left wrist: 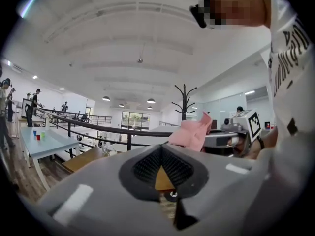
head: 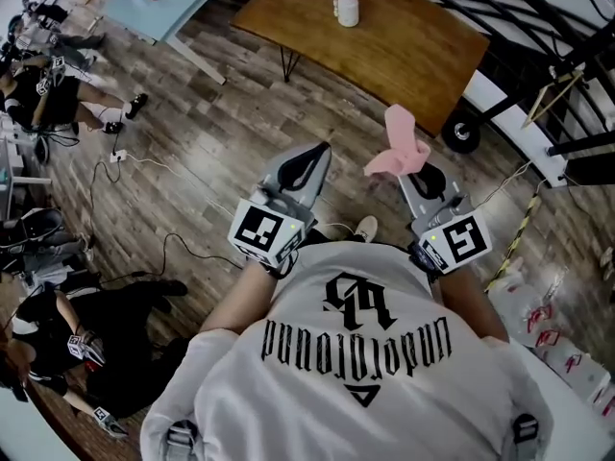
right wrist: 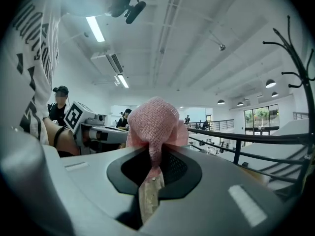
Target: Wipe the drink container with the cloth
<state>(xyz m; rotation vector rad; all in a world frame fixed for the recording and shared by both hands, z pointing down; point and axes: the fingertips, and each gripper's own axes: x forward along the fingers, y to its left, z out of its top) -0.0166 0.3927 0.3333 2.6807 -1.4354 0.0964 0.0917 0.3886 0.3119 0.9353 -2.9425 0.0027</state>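
Note:
The drink container [head: 347, 8], a white lidded jug, stands on the brown wooden table [head: 404, 51] ahead of me, well beyond both grippers. My right gripper [head: 415, 168] is held about level and is shut on a pink knitted cloth [head: 397, 148], which bunches up above its jaws. In the right gripper view the cloth [right wrist: 155, 123] is pinched between the pads [right wrist: 172, 167]. My left gripper [head: 311, 158] sits beside it, shut with nothing between its jaws; its closed pads [left wrist: 147, 167] show in the left gripper view, with the cloth [left wrist: 192, 132] off to the right.
A light blue table [head: 168, 8] with small coloured cups stands at the far left. People sit along the left edge [head: 58, 99], with cables [head: 144, 171] on the wood floor. A black railing [head: 538, 36] runs behind the wooden table. White printed bags [head: 557, 329] lie at the right.

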